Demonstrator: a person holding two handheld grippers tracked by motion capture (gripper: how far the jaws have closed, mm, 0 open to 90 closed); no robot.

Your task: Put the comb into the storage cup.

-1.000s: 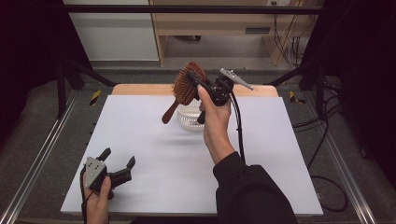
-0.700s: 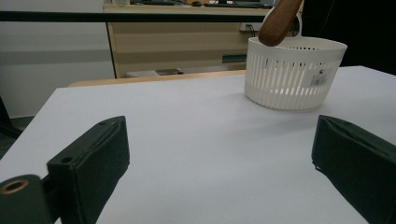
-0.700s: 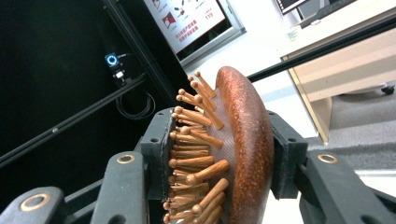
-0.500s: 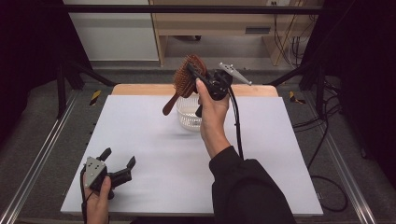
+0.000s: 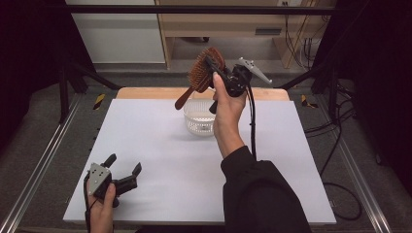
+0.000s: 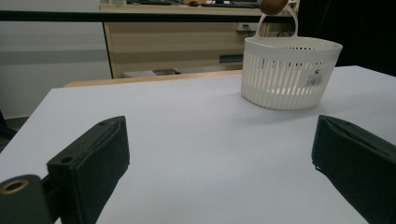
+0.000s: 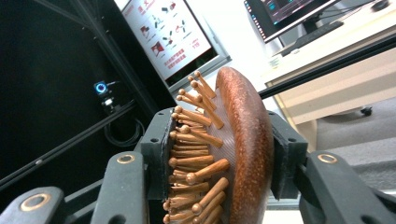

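A white desk (image 5: pixel 160 160) fills the dim booth. High at twelve o'clock, the right gripper (image 5: pixel 214 73) is clamped on a wooden hairbrush (image 5: pixel 201 73) by its head, handle hanging over the white basket (image 5: pixel 200 120), likely for dropping in. At seven o'clock the left gripper (image 5: pixel 124 170) idles, jaws apart.

Even overhead light on the white table (image 5: pixel 160 145), no glare; black surrounds on both sides of it. Basket (image 6: pixel 289 70) throws a soft shadow toward the camera. Left gripper view sharp, jaws slightly soft. Right gripper view: hairbrush (image 7: pixel 233 154) crisp, room behind it dim and tilted.
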